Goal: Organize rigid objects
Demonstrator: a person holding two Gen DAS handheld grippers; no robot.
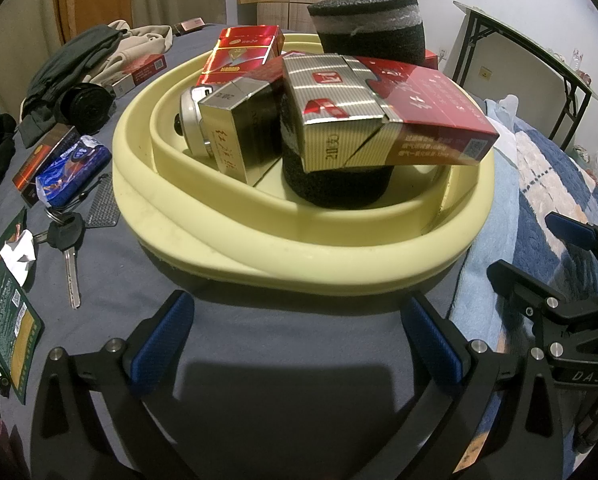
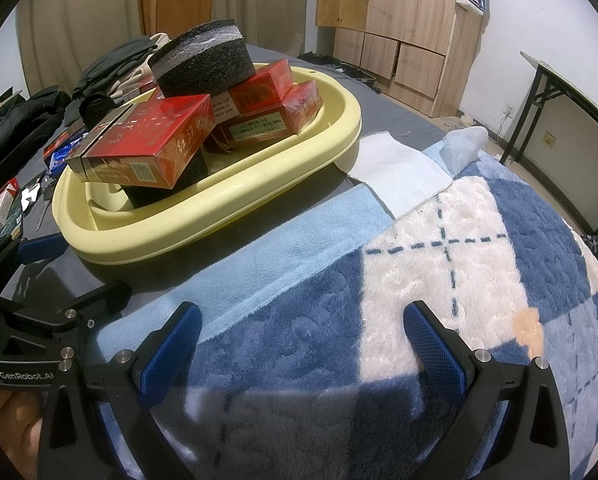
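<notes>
A pale yellow basin stands on the grey bed sheet, heaped with rigid items. A red carton and a gold box rest on a black foam cylinder. A second foam cylinder sits on top of red boxes at the back. A gold-and-black box and a silver round item lie inside at the left. My left gripper is open and empty, just short of the basin's near rim. My right gripper is open and empty over the checked blanket.
Left of the basin lie keys, a blue packet, a small dark-red box, a black round object, green packets and clothes. A blue-and-white blanket covers the right. A folding table and wooden cabinets stand behind.
</notes>
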